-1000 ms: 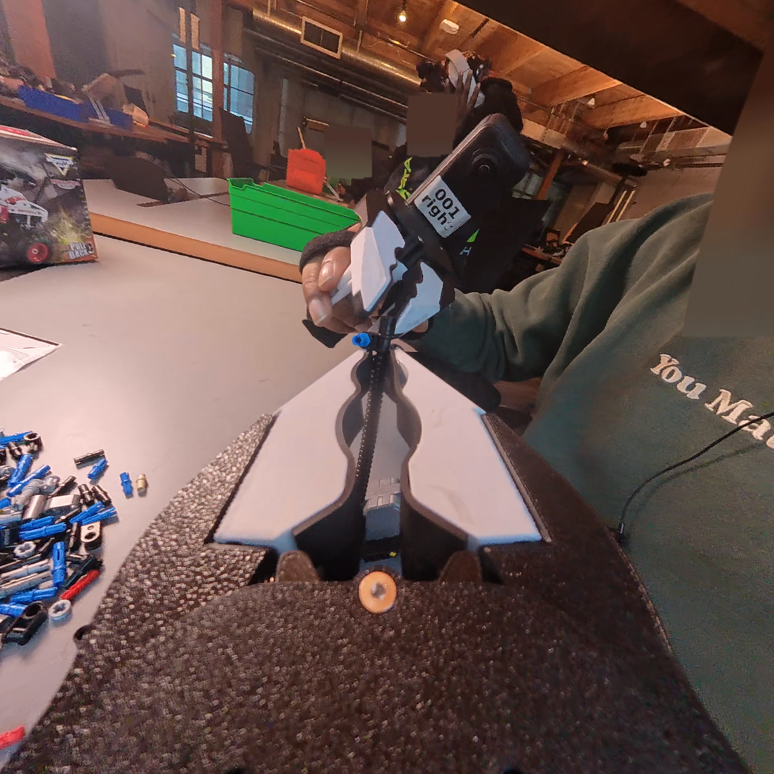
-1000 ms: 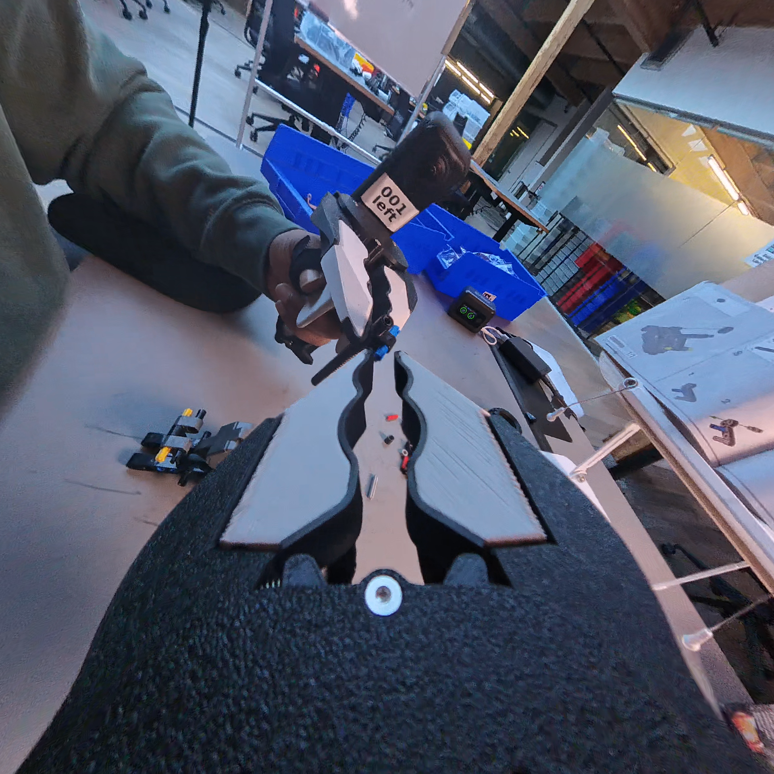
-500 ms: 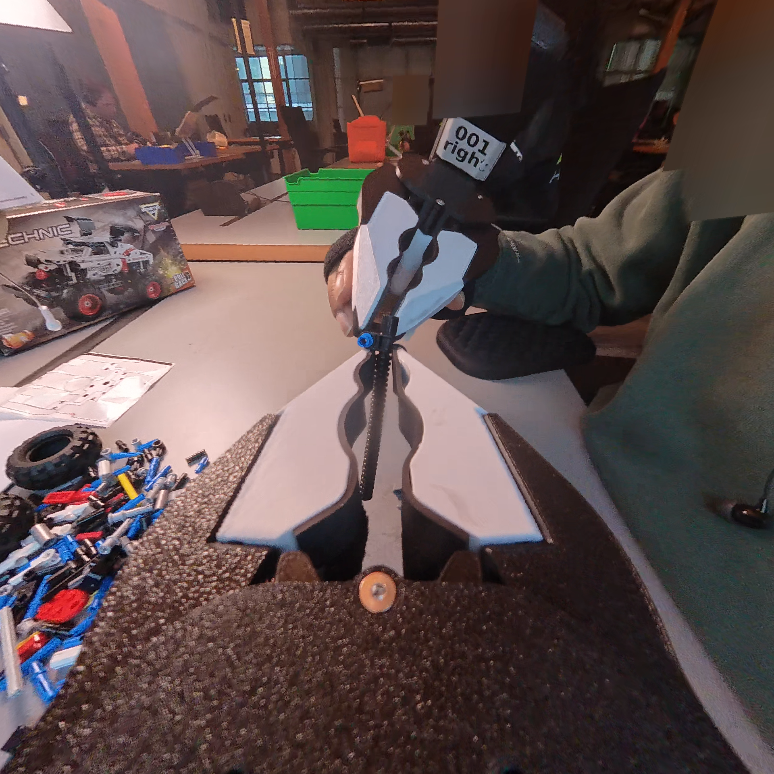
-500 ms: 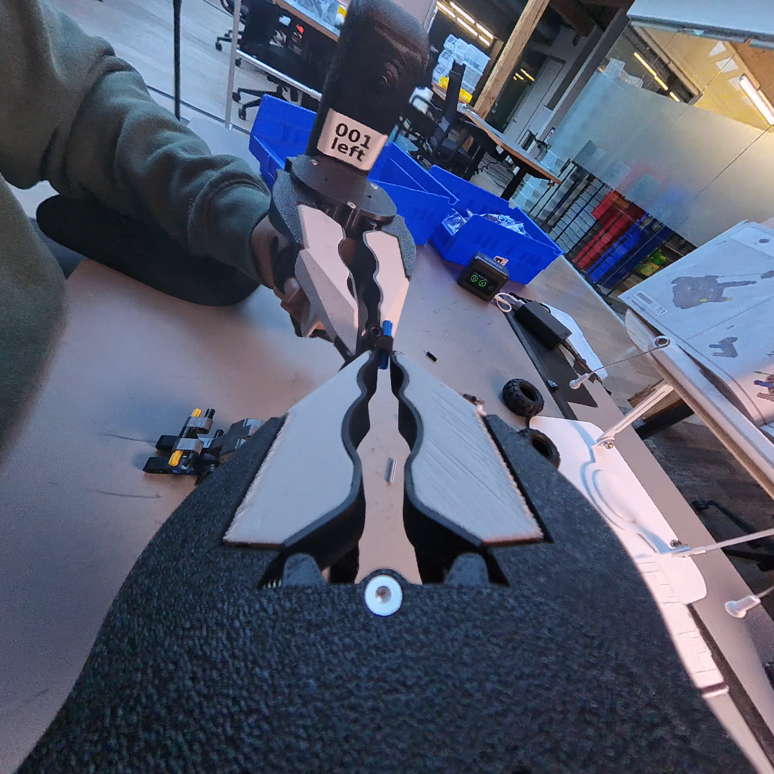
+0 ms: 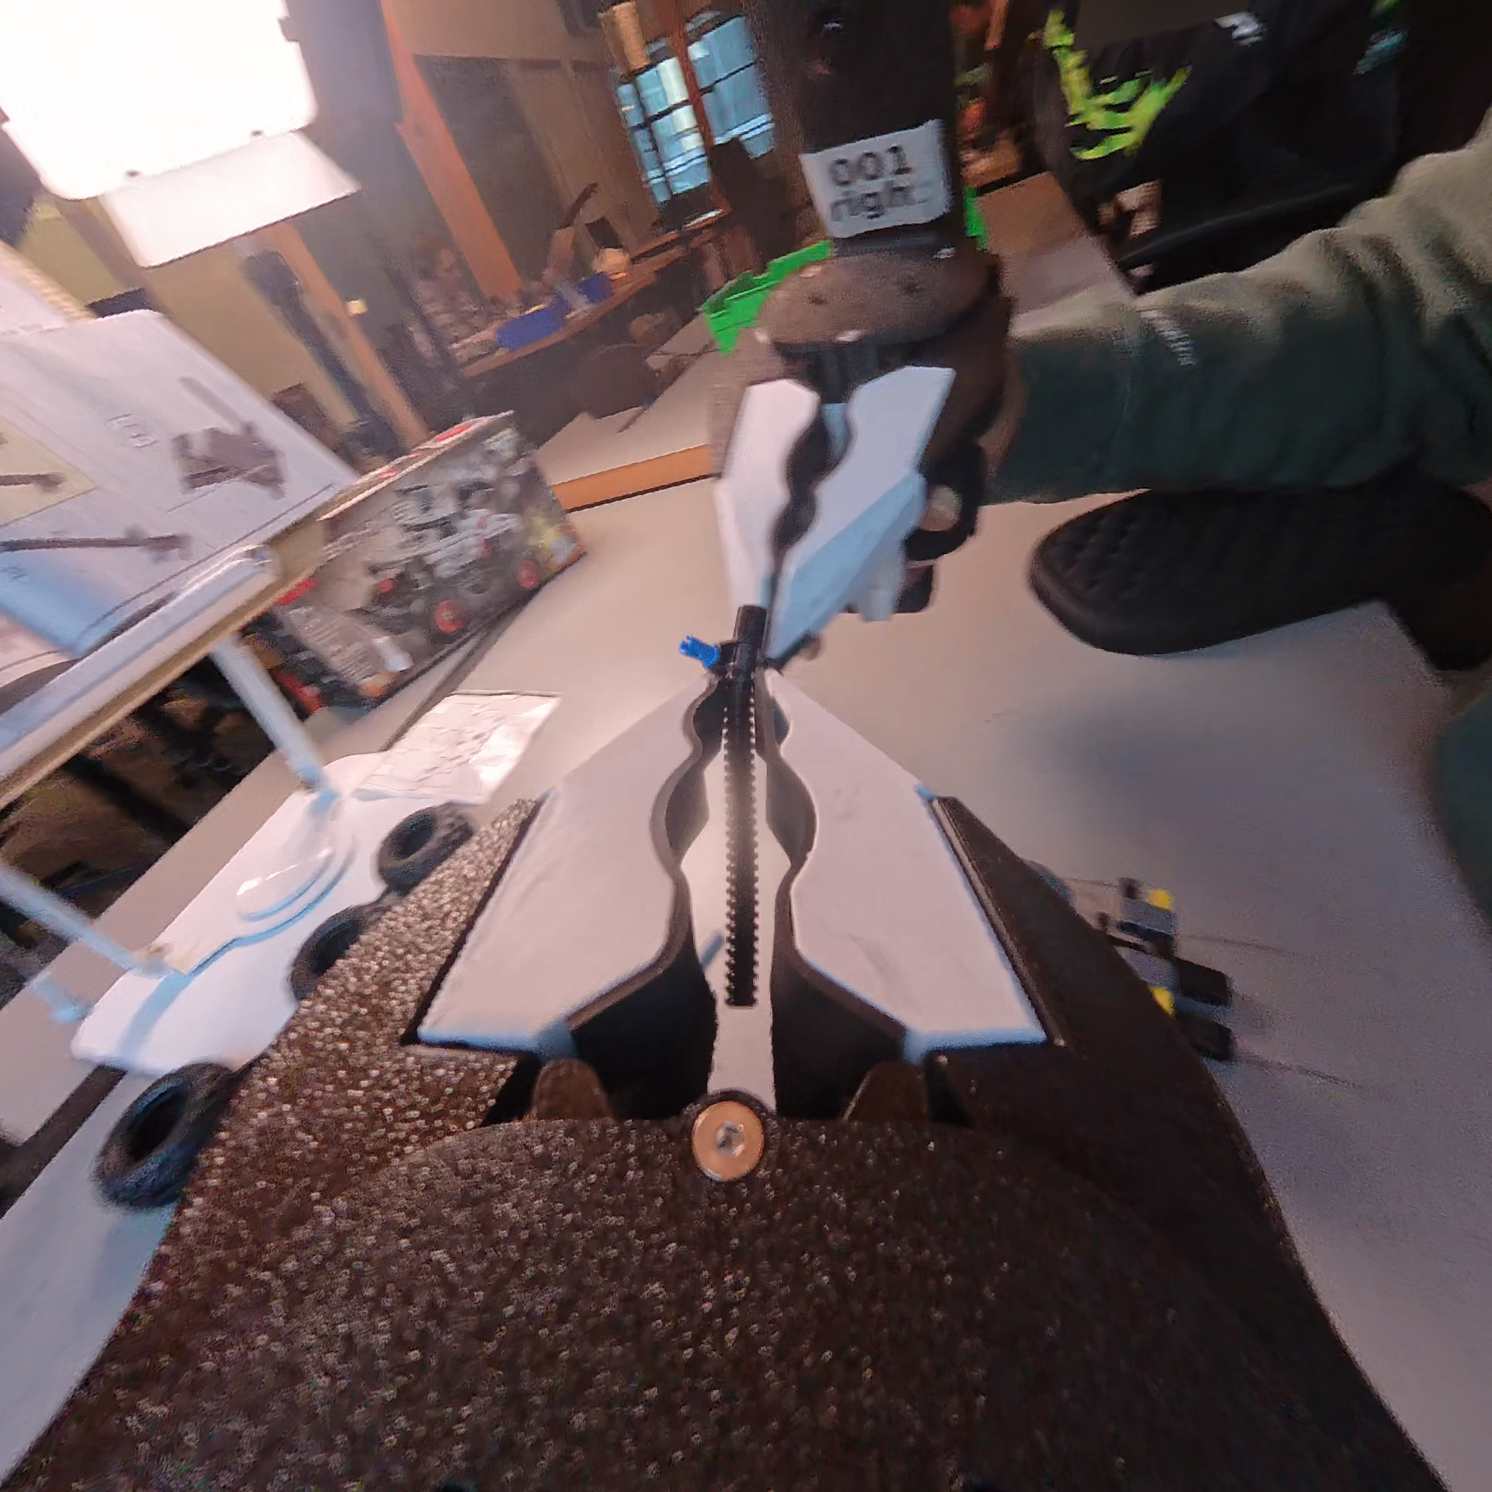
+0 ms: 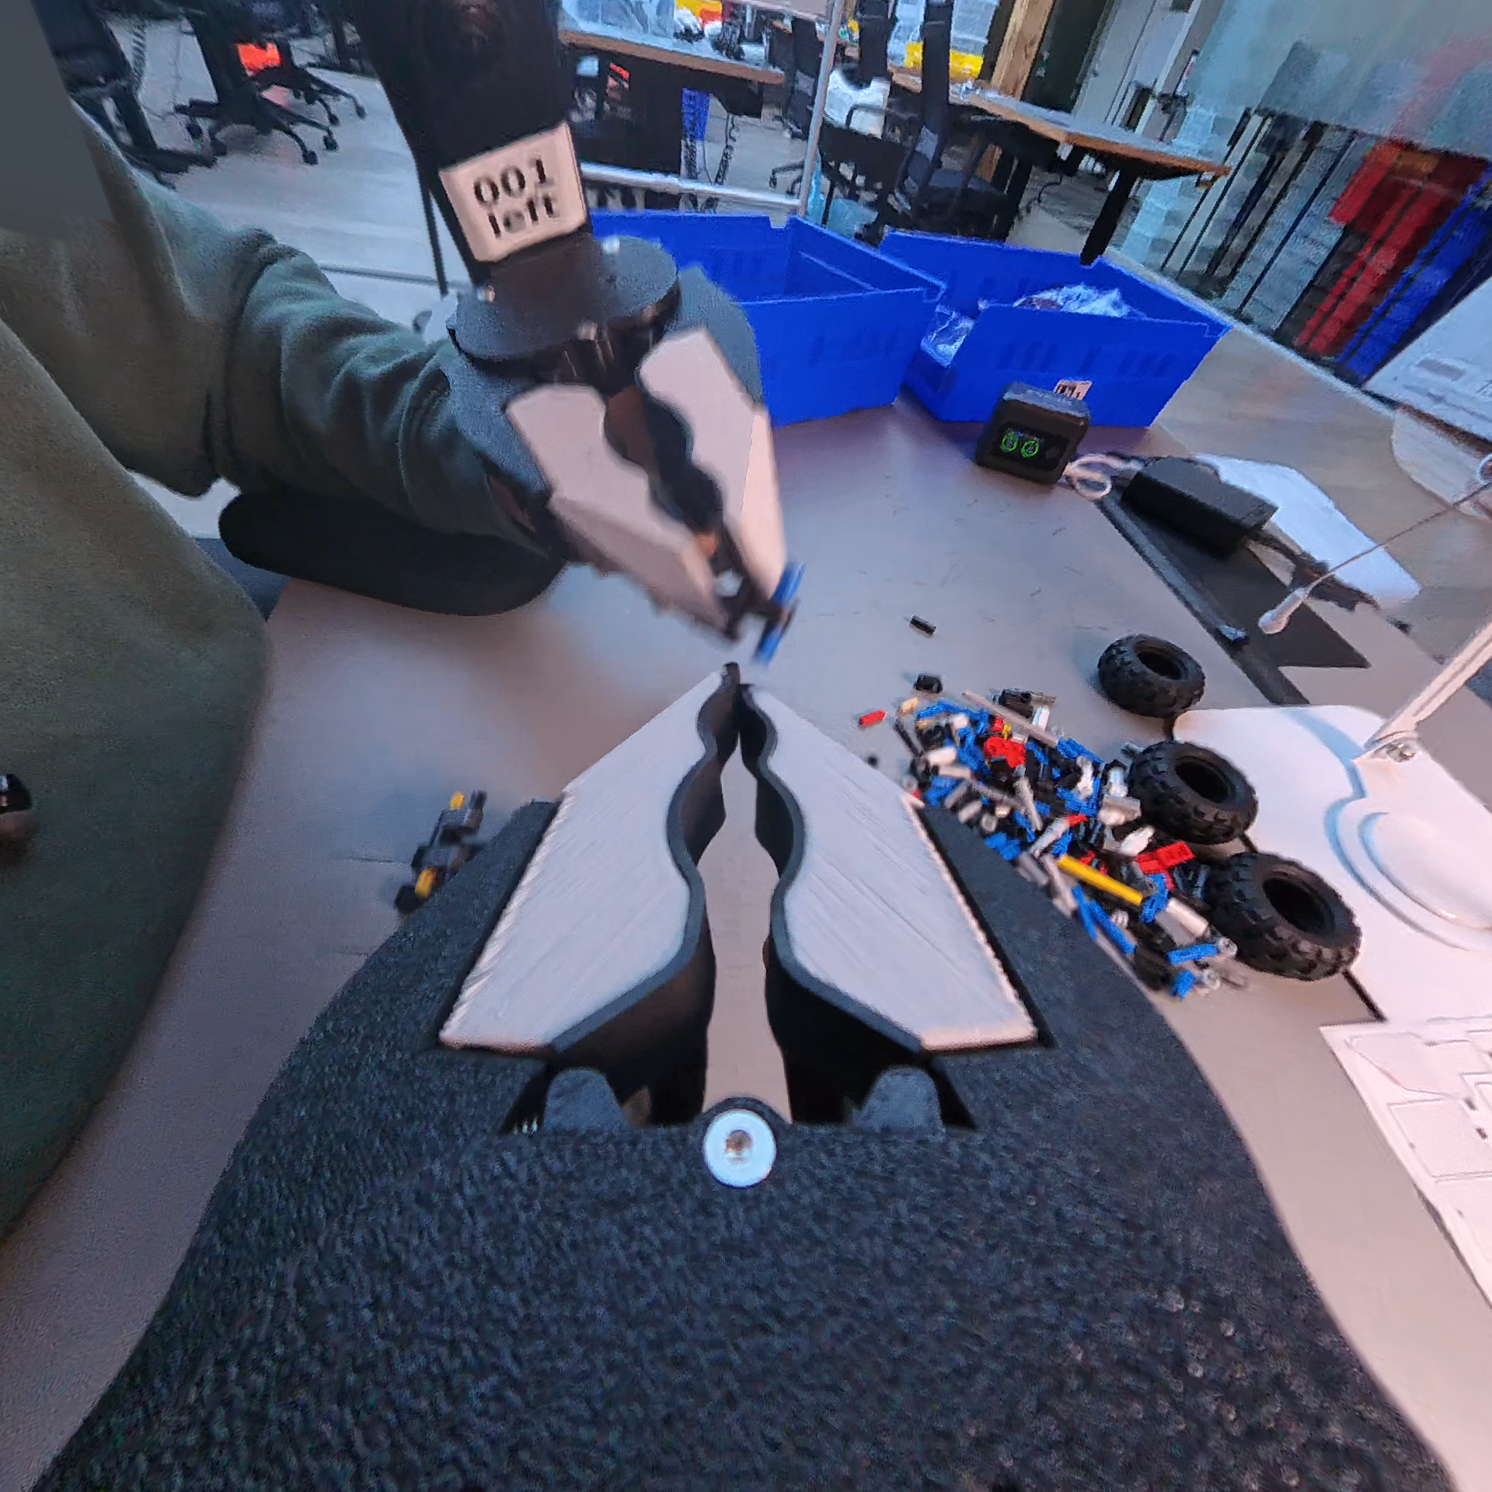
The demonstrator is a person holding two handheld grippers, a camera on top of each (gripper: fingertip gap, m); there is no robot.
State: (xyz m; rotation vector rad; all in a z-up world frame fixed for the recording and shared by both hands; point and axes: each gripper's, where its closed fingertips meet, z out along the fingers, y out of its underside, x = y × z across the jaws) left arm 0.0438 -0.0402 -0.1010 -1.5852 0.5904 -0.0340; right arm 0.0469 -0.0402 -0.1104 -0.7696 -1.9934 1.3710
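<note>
My left gripper (image 5: 739,686) is shut on a black toothed beam (image 5: 741,840) that runs back between its fingers. A small blue pin (image 5: 696,647) sticks out of the beam's far end. My right gripper (image 6: 736,682) is shut, with nothing clearly between its tips. In the left wrist view its tips (image 5: 771,638) sit right beside the beam's far end. In the right wrist view the left gripper (image 6: 727,601) hangs just beyond my right tips, a small gap away, with the blue pin (image 6: 777,609) blurred at its end.
A pile of small blue, black and red parts (image 6: 1041,799) and three black tyres (image 6: 1191,795) lie to the right. A white stand base (image 6: 1372,823), two blue bins (image 6: 807,323), a small black-and-yellow assembly (image 6: 444,848), a toy box (image 5: 436,557) and a black wrist rest (image 5: 1251,565) are on the table. Both grippers' tips are close together, under 4 cm apart.
Both grippers have swung round and tilted downward towards the table. My right tips have drawn a little back from the blue pin. The left gripper still holds the toothed beam.
</note>
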